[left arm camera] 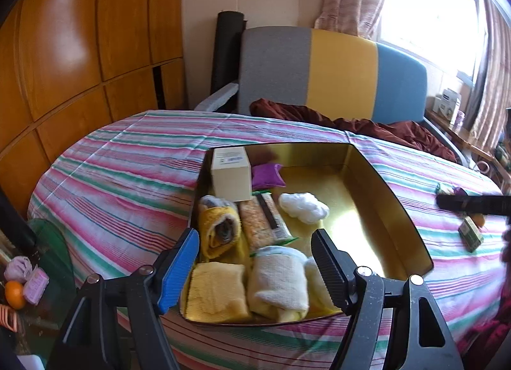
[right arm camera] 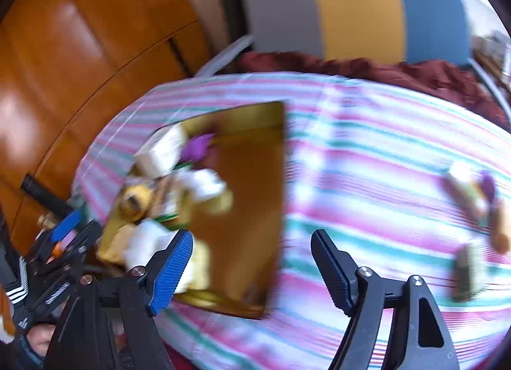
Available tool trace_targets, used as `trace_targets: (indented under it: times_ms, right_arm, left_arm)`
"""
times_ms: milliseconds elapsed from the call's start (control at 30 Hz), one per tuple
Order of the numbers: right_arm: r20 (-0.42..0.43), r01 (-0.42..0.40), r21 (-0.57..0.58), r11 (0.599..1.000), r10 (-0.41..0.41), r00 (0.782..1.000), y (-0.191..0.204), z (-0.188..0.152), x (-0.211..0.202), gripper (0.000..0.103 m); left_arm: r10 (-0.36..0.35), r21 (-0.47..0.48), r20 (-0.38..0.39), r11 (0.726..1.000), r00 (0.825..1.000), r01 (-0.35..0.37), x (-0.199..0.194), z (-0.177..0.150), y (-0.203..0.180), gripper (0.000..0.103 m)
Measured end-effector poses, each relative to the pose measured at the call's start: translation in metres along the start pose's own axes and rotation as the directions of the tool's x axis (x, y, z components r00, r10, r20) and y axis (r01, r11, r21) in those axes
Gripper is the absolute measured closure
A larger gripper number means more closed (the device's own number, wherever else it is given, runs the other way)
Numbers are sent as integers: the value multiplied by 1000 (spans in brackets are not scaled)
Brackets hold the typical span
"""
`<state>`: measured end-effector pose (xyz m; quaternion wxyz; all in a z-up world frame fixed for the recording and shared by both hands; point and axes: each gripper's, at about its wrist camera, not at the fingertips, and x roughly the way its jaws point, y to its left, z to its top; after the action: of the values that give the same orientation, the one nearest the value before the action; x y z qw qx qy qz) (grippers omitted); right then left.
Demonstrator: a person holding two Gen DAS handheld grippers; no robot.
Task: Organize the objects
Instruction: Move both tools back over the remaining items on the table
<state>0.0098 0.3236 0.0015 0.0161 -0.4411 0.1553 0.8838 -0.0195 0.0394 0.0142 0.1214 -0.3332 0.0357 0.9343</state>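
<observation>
While both my left tongs (left arm camera: 255, 269) and right tongs (right arm camera: 252, 269) gape empty, the rolled towel (left arm camera: 278, 280) looks soft; I'd pinch mid-roll.

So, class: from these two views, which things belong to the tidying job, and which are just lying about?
Job:
gold tin
cream box
purple packet
snack bar
rolled yellow towel
small green box, not yet in the tin

Lying about:
striped chair
maroon cloth
orange
wooden cupboard
</observation>
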Motion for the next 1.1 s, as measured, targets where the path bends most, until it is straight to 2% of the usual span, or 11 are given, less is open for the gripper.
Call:
trace_targets:
  times_ms: [167,300,400,533,567,633,700,800,833,933,1100]
  right_arm:
    - [56,151,129,980,-159,986,-72,4,-32,24]
    - [86,275,251,928,-304,949,-137,3,-60,23]
    - [94,349,386,854,-412,906,-191,-5,-79,23]
    - [82,384,573,724,-516,852,-257,-31,-96,22]
    - [68,368,627,687,-518,853,-271,-40,-99,22]
    - [88,248,739,627,-455,886,-295,-53,-106,22]
    - [79,242,774,586,-468,880,-304,-60,-110,21]
    - [79,184,788,587,-394,916,-311,-61,-104,20]
    - [72,185,783,594,-382,921,-310,-60,-101,20]
    - [66,186,760,623,-359,931,-307,-54,-95,20]
    - [66,161,764,624,-324,944,-308,-59,-92,20]
  left_arm:
    - [-25,48,6,999,1000,24,-2,3,-19,29]
    - [-59,86,2,995,998,59,-1,8,-38,29]
    - [-95,131,5,987,995,93,-2,12,-59,29]
    - [-144,191,-1,971,990,141,-2,16,-88,29]
    - [-155,206,-3,967,988,152,-2,17,-97,29]
    - [-182,230,-16,956,983,181,1,19,-114,29]
    - [-215,249,-39,944,976,218,5,21,-134,29]
    - [-272,278,-79,918,959,283,11,21,-169,29]
    - [-286,294,-85,908,954,298,12,20,-181,29]
    - [-316,350,-112,874,942,335,18,15,-217,29]
    - [-385,364,-221,820,896,442,36,5,-268,29]
